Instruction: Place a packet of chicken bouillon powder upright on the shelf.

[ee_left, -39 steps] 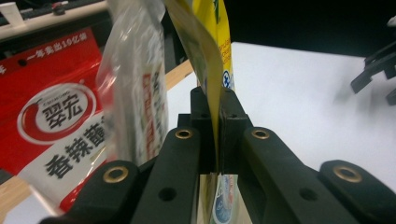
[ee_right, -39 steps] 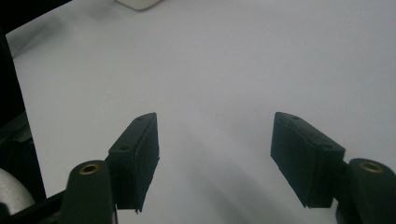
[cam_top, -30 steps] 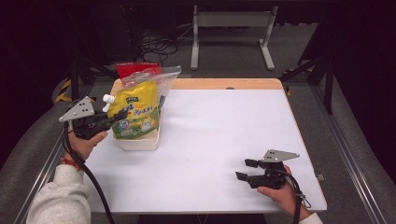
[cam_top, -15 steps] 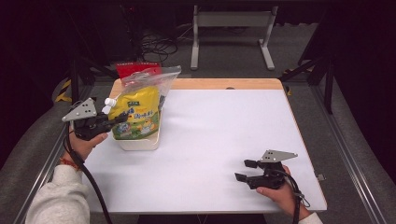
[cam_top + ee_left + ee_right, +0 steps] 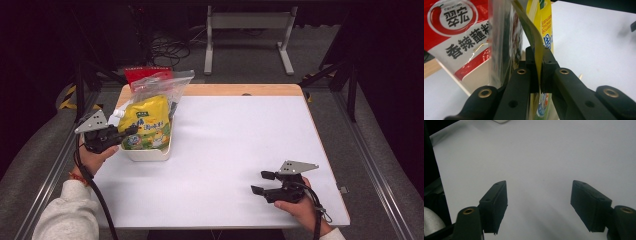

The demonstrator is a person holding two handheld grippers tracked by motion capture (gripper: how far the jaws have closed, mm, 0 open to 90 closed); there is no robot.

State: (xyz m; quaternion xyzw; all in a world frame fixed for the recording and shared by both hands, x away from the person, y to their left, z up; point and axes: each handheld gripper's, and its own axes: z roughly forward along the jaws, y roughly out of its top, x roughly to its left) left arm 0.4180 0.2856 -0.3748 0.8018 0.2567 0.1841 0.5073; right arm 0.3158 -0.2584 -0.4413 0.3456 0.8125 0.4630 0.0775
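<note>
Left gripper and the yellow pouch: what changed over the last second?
Little changed. The left gripper has crept slightly toward the person, taking the yellow plastic pouch with it, its fingers staying shut on the pouch's edge. The pouch still stands in the white plastic bin beside the clear plastic bag and the red packet. The right gripper has stayed open, low over the white table.

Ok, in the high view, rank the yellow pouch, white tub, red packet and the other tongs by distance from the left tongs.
1. Yellow printed pouch, clamped in the left tongs.
2. White plastic tub, just right, under the pouch.
3. Red packet, behind, at the table's far edge.
4. Right tongs, across the table, near edge.
</note>
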